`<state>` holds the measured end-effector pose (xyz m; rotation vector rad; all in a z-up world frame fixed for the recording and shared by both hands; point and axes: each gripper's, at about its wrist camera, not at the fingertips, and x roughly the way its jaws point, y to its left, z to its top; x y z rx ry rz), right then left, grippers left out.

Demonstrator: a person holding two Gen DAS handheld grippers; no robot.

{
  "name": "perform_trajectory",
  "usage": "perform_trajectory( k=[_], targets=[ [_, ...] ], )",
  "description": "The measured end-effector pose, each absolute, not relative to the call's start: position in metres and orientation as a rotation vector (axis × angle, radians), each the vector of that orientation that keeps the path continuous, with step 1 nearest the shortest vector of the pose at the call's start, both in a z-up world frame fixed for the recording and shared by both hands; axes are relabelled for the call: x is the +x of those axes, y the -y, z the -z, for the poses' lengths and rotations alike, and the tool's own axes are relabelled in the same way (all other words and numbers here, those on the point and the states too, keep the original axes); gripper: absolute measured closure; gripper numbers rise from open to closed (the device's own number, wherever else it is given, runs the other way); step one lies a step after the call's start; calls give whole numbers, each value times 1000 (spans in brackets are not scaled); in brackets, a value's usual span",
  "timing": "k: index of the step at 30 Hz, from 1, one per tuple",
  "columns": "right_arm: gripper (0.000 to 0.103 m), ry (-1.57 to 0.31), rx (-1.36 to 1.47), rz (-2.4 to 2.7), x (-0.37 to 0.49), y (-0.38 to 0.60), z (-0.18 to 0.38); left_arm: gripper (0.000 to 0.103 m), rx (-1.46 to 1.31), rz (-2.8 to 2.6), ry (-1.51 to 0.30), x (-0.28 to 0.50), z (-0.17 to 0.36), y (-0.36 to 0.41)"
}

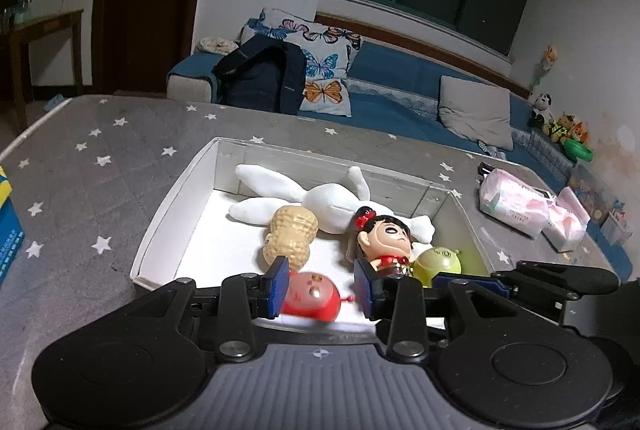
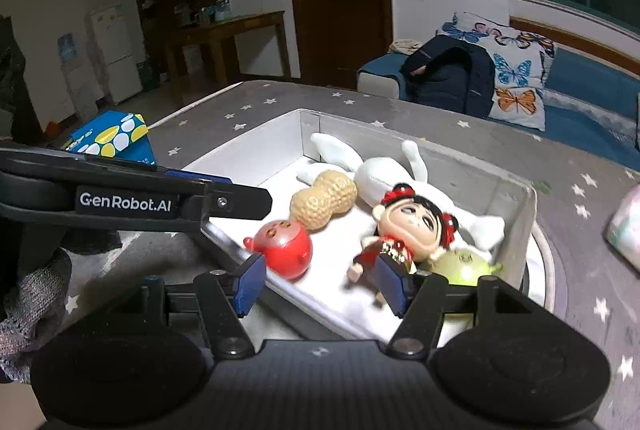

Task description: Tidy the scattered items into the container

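A white box (image 1: 176,198) on the starred grey surface (image 1: 100,158) holds a white plush rabbit (image 1: 320,196), peanut (image 1: 292,232), doll (image 1: 386,236), green ball (image 1: 438,262) and red toy (image 1: 314,296). The left claw (image 1: 322,286) gapes empty over the red toy, partly hiding it. The right claw (image 2: 320,280) is spread wide, gripping nothing; its finger covers the doll's legs.

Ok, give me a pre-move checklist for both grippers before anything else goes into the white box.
1. Left gripper free of load: ok, fingers apart, nothing between them.
2. Right gripper free of load: ok, fingers apart, though the doll lies right by one finger.
3. Toys inside the white box: ok, red round toy, peanut toy, white plush and green toy all lie in it.
4. Grippers apart from each other: cannot tell, they sit close.
5. Tissue packs on the cloth: not ok, outside the box.
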<state>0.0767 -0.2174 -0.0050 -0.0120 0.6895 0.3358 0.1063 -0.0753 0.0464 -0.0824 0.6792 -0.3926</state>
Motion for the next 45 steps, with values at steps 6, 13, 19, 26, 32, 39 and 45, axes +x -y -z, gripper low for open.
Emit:
perform_trajectory(
  k=[6, 13, 19, 26, 32, 39, 45],
  targets=[
    [38, -656, 7, -315, 54, 219, 7, 64, -39, 379, -666, 91, -44, 81],
    [32, -630, 34, -283, 35, 219, 7, 64, -15, 369, -671, 74, -38, 82],
    [32, -604, 74, -263, 16, 221, 7, 64, -11, 369, -661, 60, -38, 81],
    [25, -593, 70, -230, 2, 222, 11, 65, 13, 347, -648, 45, -34, 84],
    [25, -617, 60, -192, -4, 217, 21, 66, -6, 337, -706, 40, -19, 85],
    [17, -656, 76, -149, -5, 217, 36, 66, 19, 307, -715, 33, -5, 85],
    [12, -670, 77, -123, -8, 214, 44, 66, 38, 278, -706, 29, 0, 82]
  ],
)
